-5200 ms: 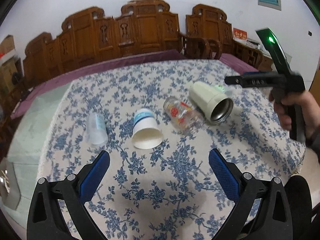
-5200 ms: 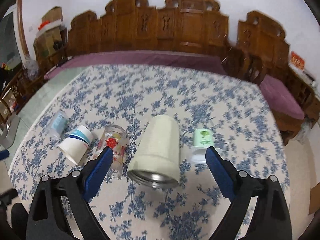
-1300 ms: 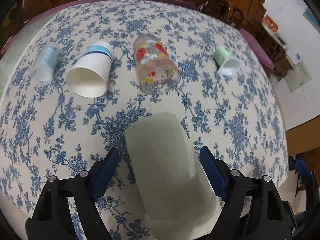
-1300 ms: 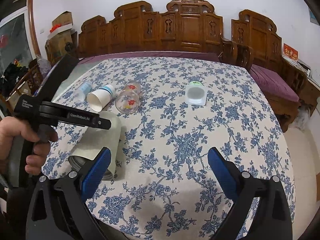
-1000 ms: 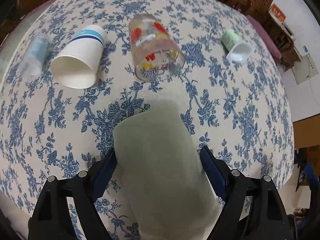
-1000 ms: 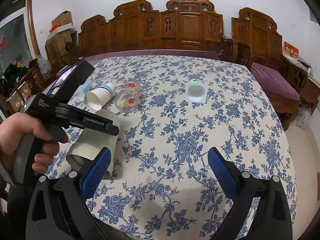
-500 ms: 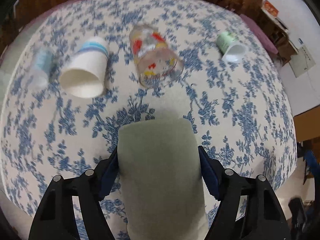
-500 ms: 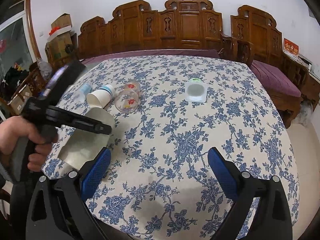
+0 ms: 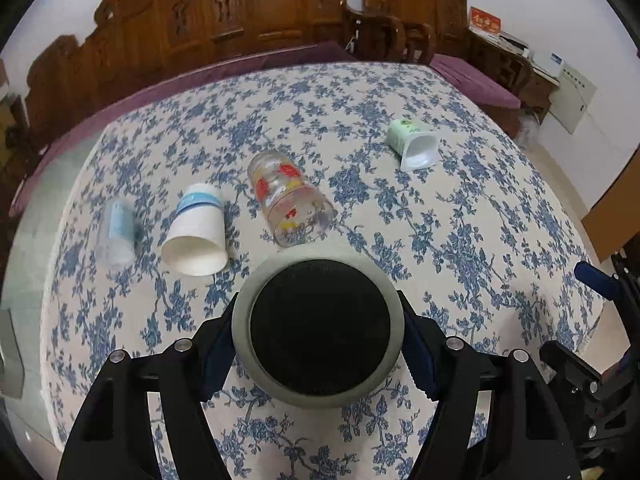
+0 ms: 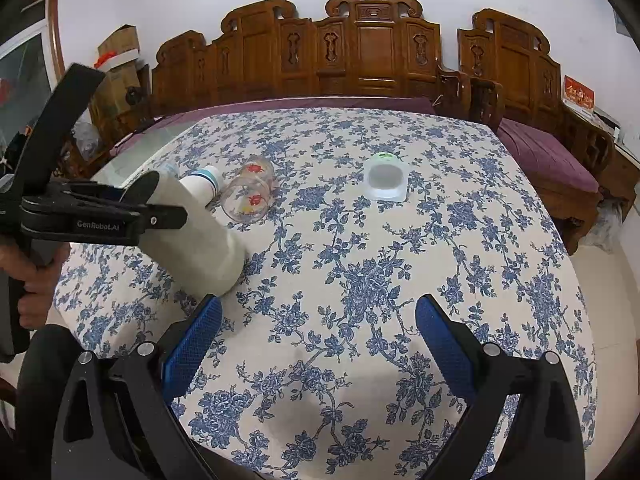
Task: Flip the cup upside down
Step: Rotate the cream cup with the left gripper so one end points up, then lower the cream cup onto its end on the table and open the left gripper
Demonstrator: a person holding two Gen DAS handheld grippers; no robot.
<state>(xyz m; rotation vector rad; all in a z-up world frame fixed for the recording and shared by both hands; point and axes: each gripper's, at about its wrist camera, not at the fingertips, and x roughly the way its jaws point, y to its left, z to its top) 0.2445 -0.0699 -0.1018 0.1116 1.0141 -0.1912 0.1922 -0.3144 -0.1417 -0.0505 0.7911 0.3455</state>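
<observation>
My left gripper [image 9: 318, 336] is shut on a large cream tumbler [image 9: 318, 332]; its dark base faces the left wrist camera. In the right wrist view the tumbler [image 10: 196, 236] is tilted, mouth end down on the floral tablecloth [image 10: 360, 260], base up toward the left, with the left gripper [image 10: 132, 216] clamped around it. My right gripper [image 10: 316, 340] is open and empty above the near part of the table, to the right of the tumbler.
On their sides behind the tumbler lie a clear plastic cup [image 9: 116, 232], a white paper cup [image 9: 196, 236], a printed glass [image 9: 290, 208] and a small green-and-white cup [image 9: 412, 144]. Carved wooden benches [image 10: 360, 56] stand past the table's far edge.
My left gripper has closed on the tumbler and rotated it from lying on its side to mouth-down and tilted, base toward the left camera. The right gripper has hardly moved.
</observation>
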